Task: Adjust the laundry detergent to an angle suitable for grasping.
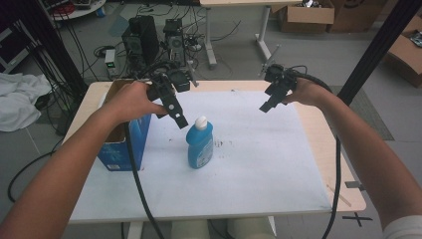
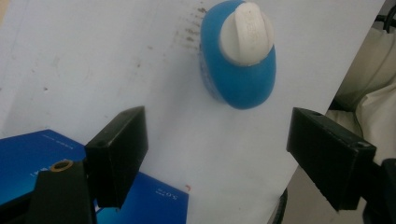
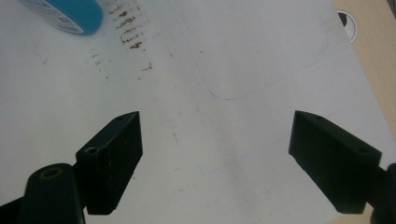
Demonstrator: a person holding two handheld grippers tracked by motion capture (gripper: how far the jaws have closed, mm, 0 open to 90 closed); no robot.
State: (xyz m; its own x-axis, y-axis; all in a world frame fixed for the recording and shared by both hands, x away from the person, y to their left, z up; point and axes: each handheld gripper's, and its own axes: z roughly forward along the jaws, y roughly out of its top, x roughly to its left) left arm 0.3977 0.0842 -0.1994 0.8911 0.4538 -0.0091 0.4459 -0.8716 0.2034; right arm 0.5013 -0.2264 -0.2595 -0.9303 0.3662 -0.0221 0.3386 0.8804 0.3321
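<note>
Bottle (image 1: 200,143) upright mid-table beside box (image 1: 122,144); left gripper (image 2: 217,140) open above it, right gripper (image 3: 215,154) open, empty, well apart; risk: 1 jaw clipping white cap (image 2: 246,30) could topple it.

Your left gripper (image 1: 180,119) and right gripper (image 1: 266,106) are both matte black, each ending in two blocky rectangular jaws with small screw holes. A brass-ringed hole marks the left one's arm, thick black cables (image 1: 137,184) trail off both, and a white sleeve (image 1: 403,228) edges your right arm.
</note>
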